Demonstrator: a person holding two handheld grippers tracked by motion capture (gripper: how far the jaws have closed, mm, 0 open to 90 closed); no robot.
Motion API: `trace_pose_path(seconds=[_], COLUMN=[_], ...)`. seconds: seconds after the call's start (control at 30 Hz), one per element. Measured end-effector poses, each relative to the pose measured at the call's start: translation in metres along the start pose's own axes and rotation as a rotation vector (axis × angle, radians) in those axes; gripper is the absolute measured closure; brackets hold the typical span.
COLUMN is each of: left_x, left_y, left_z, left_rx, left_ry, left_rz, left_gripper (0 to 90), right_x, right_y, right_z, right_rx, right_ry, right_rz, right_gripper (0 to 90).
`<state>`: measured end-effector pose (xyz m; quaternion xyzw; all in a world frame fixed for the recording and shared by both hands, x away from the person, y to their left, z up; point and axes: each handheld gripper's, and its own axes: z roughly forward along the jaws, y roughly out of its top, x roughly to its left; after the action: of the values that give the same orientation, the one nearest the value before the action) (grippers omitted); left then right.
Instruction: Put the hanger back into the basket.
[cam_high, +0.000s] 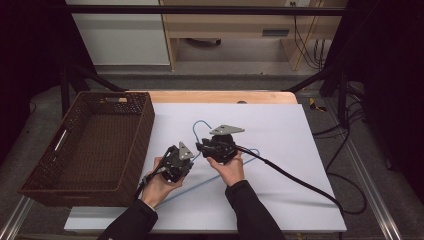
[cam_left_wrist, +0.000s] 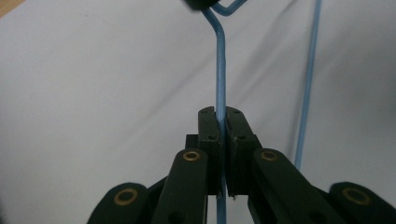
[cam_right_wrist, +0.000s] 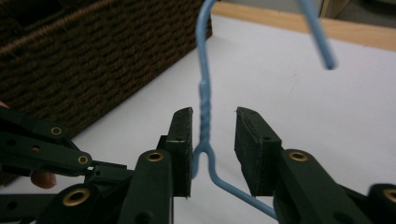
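A light blue wire hanger (cam_high: 198, 126) lies over the middle of the white sheet (cam_high: 280, 130). My left gripper (cam_high: 186, 159) is shut on one of its straight wire arms; in the left gripper view the wire (cam_left_wrist: 220, 70) runs up from between the pressed pads (cam_left_wrist: 210, 126). My right gripper (cam_high: 201, 146) stands open around the twisted neck (cam_right_wrist: 204, 112) just below the hook. The neck sits close to the left pad (cam_right_wrist: 183, 135), with a clear gap to the right pad. The two grippers are close together, and the left one (cam_right_wrist: 46, 149) shows at the right gripper view's lower left.
An empty brown wicker basket (cam_high: 146, 127) stands at the left edge of the sheet, close to my left hand. A black cable (cam_high: 300, 182) trails from the right gripper to the right. A wooden table edge (cam_high: 220, 96) runs behind the sheet.
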<state>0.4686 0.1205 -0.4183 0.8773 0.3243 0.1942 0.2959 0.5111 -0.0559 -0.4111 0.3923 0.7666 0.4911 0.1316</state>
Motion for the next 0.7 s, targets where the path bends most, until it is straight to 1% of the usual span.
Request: trace_pose_path(seconds=[0.03, 0.1, 0.17, 0.2, 0.3, 0.47, 0.5, 0.6, 0.67, 0.7], left_x=[-0.001, -0.001, -0.001, -0.001, -0.001, -0.002, -0.002, -0.001, 0.000, 0.001], left_y=[0.000, 0.001, 0.002, 0.003, 0.004, 0.007, 0.008, 0.009, 0.009, 0.010], left_z=[-0.001, -0.005, -0.010, -0.011, -0.017, -0.031, -0.033, -0.040, -0.043, -0.045], left_rx=[-0.011, -0.016, -0.024, -0.032, -0.049, -0.078, -0.083, -0.088, -0.100, -0.097], left_ry=[0.005, 0.001, 0.005, 0.007, 0.007, 0.017, 0.015, 0.019, 0.023, 0.024], left_rz=[-0.004, -0.005, -0.002, -0.008, -0.004, 0.007, 0.004, 0.007, -0.004, 0.002], left_gripper=[86.9, 86.9, 86.9, 86.9, 87.0, 87.0, 87.0, 87.0, 87.0, 87.0], right_x=[-0.002, -0.005, -0.007, -0.008, -0.012, -0.021, -0.024, -0.032, -0.038, -0.041], right_y=[0.001, 0.002, 0.002, 0.002, 0.000, -0.009, -0.012, -0.019, -0.023, -0.026], right_z=[-0.006, -0.021, -0.033, -0.043, -0.062, -0.088, -0.094, -0.107, -0.115, -0.119], right_rx=[-0.019, -0.045, -0.055, -0.059, -0.069, -0.062, -0.062, -0.077, -0.089, -0.095], right_ry=[-0.002, 0.003, -0.003, -0.009, -0.011, -0.038, -0.047, -0.055, -0.063, -0.070], right_rz=[-0.002, -0.002, -0.017, -0.028, -0.041, -0.067, -0.069, -0.074, -0.068, -0.068], right_gripper=[63.8, 60.6, 57.0, 55.4, 50.1, 41.9, 39.9, 33.9, 27.6, 25.0])
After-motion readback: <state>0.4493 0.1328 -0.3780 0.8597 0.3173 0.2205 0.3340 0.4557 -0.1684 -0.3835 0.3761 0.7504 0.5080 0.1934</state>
